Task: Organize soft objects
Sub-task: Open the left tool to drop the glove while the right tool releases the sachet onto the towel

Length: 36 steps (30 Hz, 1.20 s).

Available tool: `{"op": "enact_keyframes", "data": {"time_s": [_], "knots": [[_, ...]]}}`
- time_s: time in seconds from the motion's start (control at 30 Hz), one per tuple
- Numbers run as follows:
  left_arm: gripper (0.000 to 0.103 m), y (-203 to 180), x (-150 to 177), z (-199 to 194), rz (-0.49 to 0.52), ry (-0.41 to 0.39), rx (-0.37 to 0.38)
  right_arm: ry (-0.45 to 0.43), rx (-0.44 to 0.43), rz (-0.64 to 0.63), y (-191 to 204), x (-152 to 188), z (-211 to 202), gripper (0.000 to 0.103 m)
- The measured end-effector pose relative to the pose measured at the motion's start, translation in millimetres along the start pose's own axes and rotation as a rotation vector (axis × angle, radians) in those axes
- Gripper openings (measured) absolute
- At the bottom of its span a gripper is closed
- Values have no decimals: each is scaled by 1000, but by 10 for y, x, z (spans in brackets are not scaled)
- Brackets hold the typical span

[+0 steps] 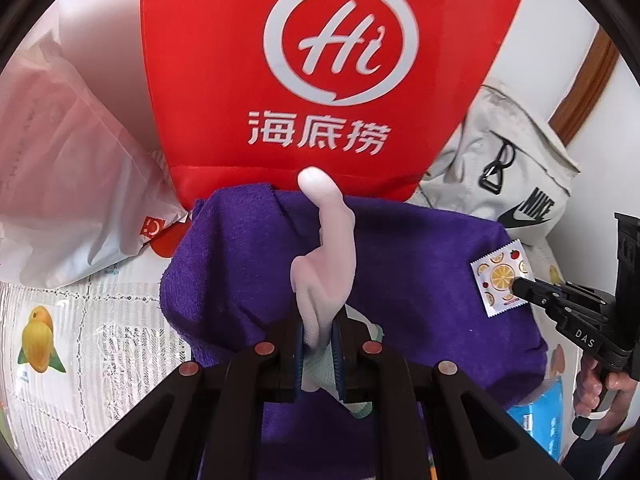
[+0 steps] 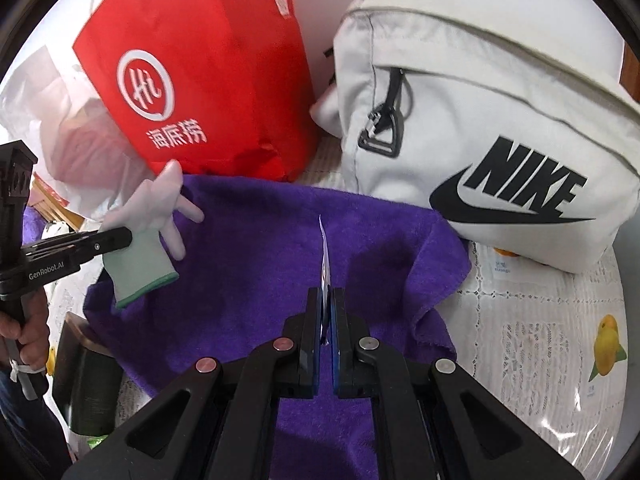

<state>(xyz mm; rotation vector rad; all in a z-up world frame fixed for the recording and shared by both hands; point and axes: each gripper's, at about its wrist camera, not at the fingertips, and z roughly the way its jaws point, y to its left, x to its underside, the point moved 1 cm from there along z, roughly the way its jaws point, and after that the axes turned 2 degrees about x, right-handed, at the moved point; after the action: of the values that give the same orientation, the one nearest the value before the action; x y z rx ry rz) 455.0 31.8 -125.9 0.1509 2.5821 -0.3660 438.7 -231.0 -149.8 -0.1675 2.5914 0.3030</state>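
Observation:
A purple towel (image 1: 420,264) (image 2: 280,248) lies spread on the table under both grippers. My left gripper (image 1: 318,332) is shut on a white glove with a green cuff (image 1: 326,248), whose fingers point away toward the red bag. In the right wrist view this left gripper (image 2: 128,237) holds the glove (image 2: 154,216) above the towel's left part. My right gripper (image 2: 327,300) is shut on a thin flat sachet (image 2: 325,256), seen edge-on. In the left wrist view the right gripper (image 1: 519,285) pinches that fruit-printed sachet (image 1: 498,280) over the towel's right side.
A red shopping bag (image 1: 332,72) (image 2: 200,80) stands behind the towel, with a white Nike bag (image 2: 480,140) (image 1: 516,168) to its right and a translucent plastic bag (image 1: 60,168) to its left. The lace tablecloth (image 2: 540,320) carries mango prints. A blue packet (image 1: 548,404) lies under the towel's right edge.

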Motion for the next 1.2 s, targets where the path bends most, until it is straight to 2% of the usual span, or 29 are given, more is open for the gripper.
{"op": "enact_keyframes", "data": {"time_s": [0.2, 0.23, 0.27, 0.3, 0.33, 0.4, 0.47, 0.5, 0.67, 0.83, 0.9, 0.97, 1.07, 1.2], "knots": [[15, 1, 16, 55, 11, 13, -11, 33, 12, 1, -48, 24, 78, 5], [23, -1, 23, 55, 14, 14, -16, 35, 13, 0, -51, 21, 82, 5], [35, -13, 15, 70, 14, 16, -23, 41, 14, -2, -54, 22, 85, 7], [46, -14, 22, 61, 16, 16, -36, 44, 16, -6, -38, 6, 111, 11], [50, -9, 29, 43, 19, 11, -46, 44, 20, -9, -44, 1, 113, 15], [56, -14, 48, -7, 26, -3, -53, 38, 39, -19, -52, -3, 92, 36], [59, -10, 69, -67, 32, -2, -48, 25, 50, -30, -40, -11, 61, 43], [61, -23, 78, -90, 34, -2, -53, 21, 53, -36, -35, -5, 38, 43], [69, -65, 144, -242, 48, -9, -90, 13, 58, -37, -21, 6, -57, 43], [70, -103, 252, -471, 39, -25, -143, -5, 52, -30, -10, 68, -241, 45], [70, -133, 315, -597, 41, -47, -154, -14, 53, -24, 1, 110, -328, 52], [70, -171, 407, -739, 60, -95, -132, -19, 51, -14, 10, 161, -414, 56], [70, -239, 561, -941, 62, -141, -112, -18, 65, -6, 49, 272, -550, 58], [70, -257, 771, -1155, 8, -143, -100, -30, 103, -17, 152, 425, -712, 75]]}}
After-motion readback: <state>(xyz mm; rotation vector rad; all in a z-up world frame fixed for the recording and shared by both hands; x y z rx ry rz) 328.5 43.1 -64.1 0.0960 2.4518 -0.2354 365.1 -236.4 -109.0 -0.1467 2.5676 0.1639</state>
